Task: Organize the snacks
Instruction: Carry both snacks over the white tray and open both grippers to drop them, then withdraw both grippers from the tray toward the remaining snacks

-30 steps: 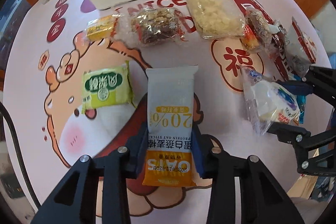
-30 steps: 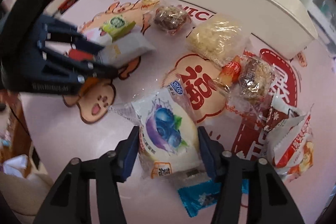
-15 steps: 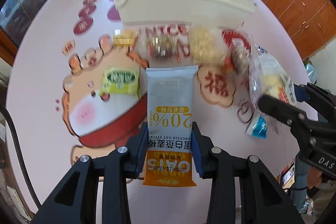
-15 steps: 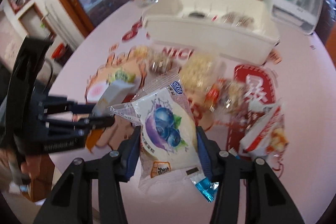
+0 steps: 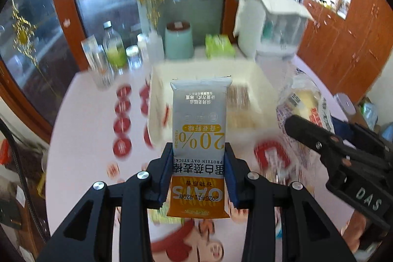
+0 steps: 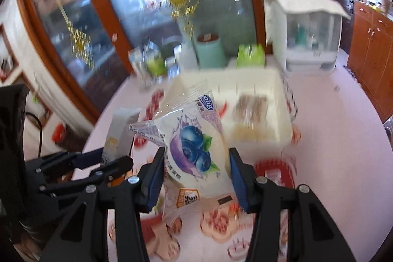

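The left gripper [image 5: 199, 173] clamps a grey-and-orange oat bar wrapper [image 5: 200, 129] by its long edges, held above the pink printed tablecloth [image 5: 81, 139]; the right gripper [image 6: 196, 171] pinches a clear blueberry-print bun packet [image 6: 194, 146], both in front of the white plastic bin [image 6: 277, 100], which holds some snacks

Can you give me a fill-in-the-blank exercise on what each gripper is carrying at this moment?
1. The left gripper is shut on the ____.
2. The right gripper holds a bun packet printed with ____.
3. Beyond both snacks stands a white ____ that already holds some snacks.
4. Both snacks are held ____ the table, not resting on it.

Missing words: oat bar; blueberries; bin; above
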